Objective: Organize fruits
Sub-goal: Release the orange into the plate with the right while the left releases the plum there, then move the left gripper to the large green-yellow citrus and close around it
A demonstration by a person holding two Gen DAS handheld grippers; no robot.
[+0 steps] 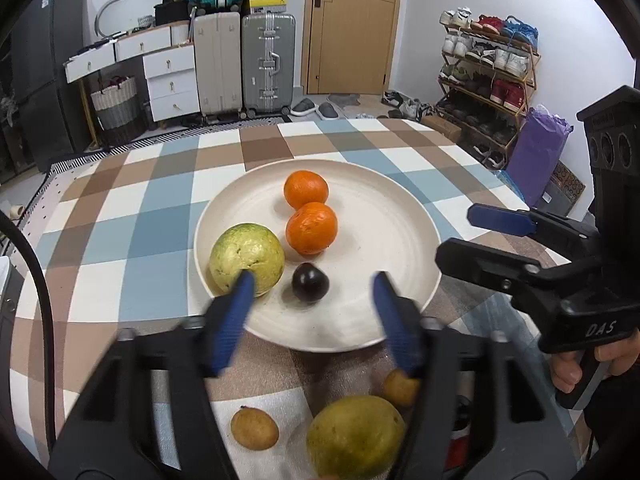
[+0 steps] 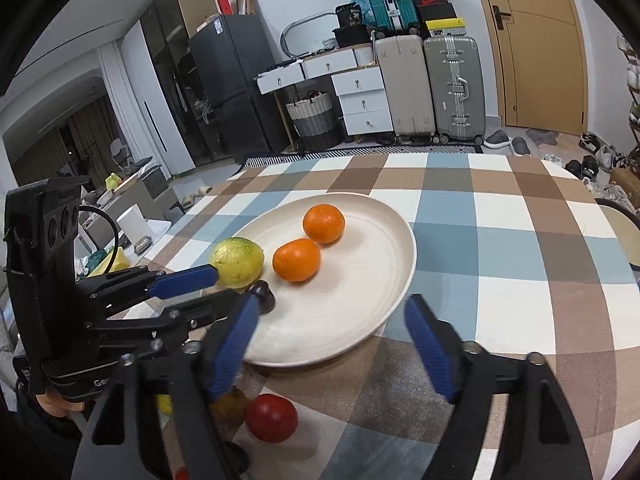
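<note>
Nearest the left wrist camera, a green-yellow pear-like fruit (image 1: 354, 436) is lying on a white cloth (image 1: 280, 408) at six o'clock, with two small brown round fruits (image 1: 254, 428) beside it at seven and five o'clock. A round red fruit (image 2: 271, 417) is resting on the checked brown, blue and white desk (image 1: 140, 240) close under the right wrist camera. The left tongs (image 1: 314, 282) are standing released, their blue pads apart over the near rim of the round cream plate (image 1: 400, 240), gripping nothing. Between the pads a small dark purple plum (image 1: 310, 282) is sitting free on the plate. At ten o'clock from the plum a bumpy yellow-green guava (image 1: 247, 258) is lying just beside it. Farther back, two orange mandarins (image 1: 311, 227) are touching at twelve o'clock. The right tongs (image 2: 332, 308) are also gaping wide and empty over the plate's near edge.
</note>
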